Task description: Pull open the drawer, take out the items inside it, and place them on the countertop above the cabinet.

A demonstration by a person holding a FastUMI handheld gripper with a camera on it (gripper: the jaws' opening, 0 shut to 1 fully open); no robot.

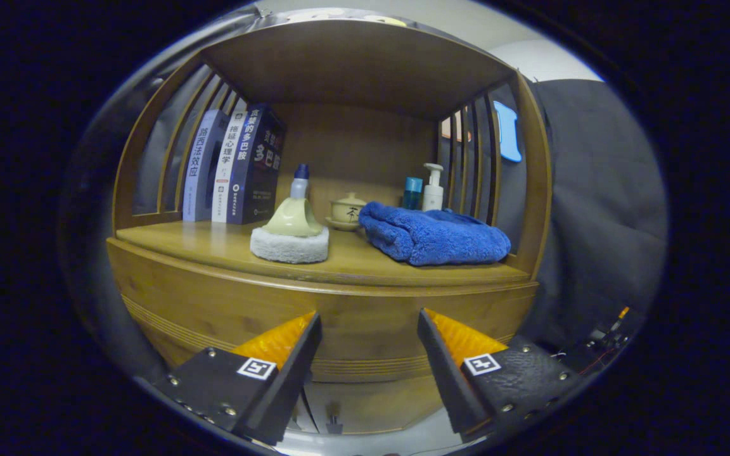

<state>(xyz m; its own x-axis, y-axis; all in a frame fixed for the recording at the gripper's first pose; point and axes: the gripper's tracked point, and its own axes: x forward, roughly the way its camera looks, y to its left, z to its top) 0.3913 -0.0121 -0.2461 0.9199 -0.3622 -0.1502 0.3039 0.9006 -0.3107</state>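
So the gripper [370, 329] has its fingers [289, 354] spread wide with nothing between them, aimed at the wooden cabinet front [365, 323]. The drawer [365, 396] looks like it sits low between the fingers, though it's hard to tell if it's closed. Up on the tabletop [213, 247]: a folded blue towel [435, 237], a green scrubber with a white pad [290, 234], books [235, 168], and a little lidded cup [347, 209].

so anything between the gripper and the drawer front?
Nothing visible. The gripper is open, and the wooden drawer front fills the gap between its fingers. No object lies between them.
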